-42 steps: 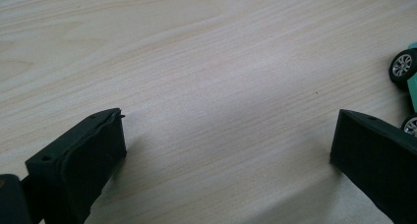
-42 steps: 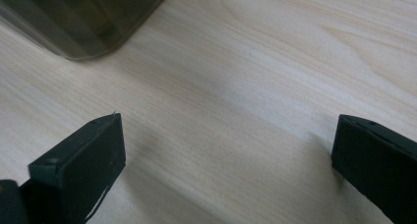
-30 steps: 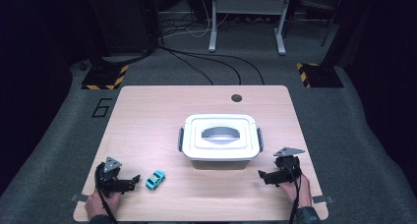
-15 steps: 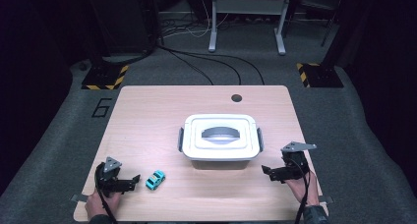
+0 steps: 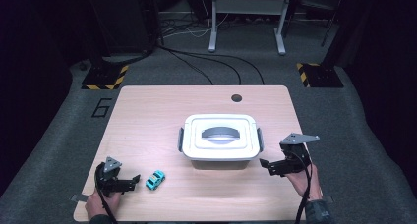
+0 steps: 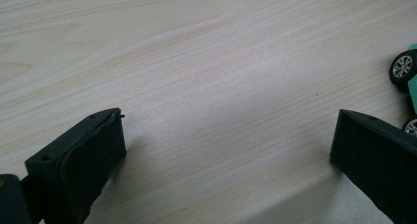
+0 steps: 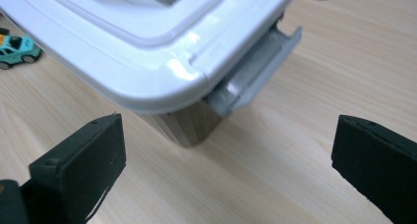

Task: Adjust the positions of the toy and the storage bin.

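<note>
A white lidded box (image 5: pixel 221 142) with grey side latches and a grey handle sits mid-table. In the right gripper view its corner (image 7: pixel 162 67) and grey latch (image 7: pixel 255 71) lie just ahead of the jaws. My right gripper (image 5: pixel 265 165) is open, just right of the box's near right corner, jaws pointing left. A small teal toy car (image 5: pixel 155 179) lies near the front left; its wheel (image 6: pixel 403 67) shows at the right edge of the left gripper view, and the car (image 7: pixel 17 49) lies at far left in the right gripper view. My left gripper (image 5: pixel 135 181) is open beside the car, holding nothing.
The light wooden table (image 5: pixel 147 116) has a round cable hole (image 5: pixel 236 98) at the back. Dark carpet surrounds it, with cables and stand legs behind. Bare wood lies left of and behind the box.
My right gripper has drifted slightly right and up, staying open near the box's right side. The left gripper and the car have not moved.
</note>
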Action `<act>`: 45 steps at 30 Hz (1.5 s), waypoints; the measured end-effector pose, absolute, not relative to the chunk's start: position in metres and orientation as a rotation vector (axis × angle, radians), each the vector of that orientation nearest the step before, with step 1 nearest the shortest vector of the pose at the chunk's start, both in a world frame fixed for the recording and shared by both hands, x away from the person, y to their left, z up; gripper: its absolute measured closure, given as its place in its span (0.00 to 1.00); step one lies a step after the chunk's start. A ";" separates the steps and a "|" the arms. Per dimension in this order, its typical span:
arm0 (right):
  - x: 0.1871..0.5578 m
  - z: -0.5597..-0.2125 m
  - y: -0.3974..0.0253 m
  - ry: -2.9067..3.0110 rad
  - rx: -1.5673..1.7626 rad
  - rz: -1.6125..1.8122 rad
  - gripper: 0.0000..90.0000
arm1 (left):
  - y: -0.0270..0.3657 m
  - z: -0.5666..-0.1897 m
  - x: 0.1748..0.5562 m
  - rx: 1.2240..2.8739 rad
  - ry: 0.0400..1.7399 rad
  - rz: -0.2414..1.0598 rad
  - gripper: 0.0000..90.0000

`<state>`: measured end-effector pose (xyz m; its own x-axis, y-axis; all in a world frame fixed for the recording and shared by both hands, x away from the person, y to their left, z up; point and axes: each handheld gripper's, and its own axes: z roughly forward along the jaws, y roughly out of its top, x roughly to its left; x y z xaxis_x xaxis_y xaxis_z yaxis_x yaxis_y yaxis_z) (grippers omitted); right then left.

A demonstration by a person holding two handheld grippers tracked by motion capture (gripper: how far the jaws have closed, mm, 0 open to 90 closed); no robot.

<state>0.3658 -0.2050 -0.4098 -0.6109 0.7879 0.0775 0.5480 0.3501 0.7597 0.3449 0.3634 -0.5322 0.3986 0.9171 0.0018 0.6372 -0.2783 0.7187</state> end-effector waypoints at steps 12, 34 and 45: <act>0.380 -0.379 -0.173 2.340 1.070 1.152 0.00 | 0.363 -0.532 0.345 2.009 1.331 0.558 0.00; 0.414 -0.364 -0.111 2.438 0.933 1.087 0.02 | 0.363 -0.532 0.345 2.020 1.325 0.558 0.00; 0.430 -0.370 -0.078 2.495 0.822 1.019 0.39 | 0.363 -0.532 0.345 2.019 1.326 0.559 0.00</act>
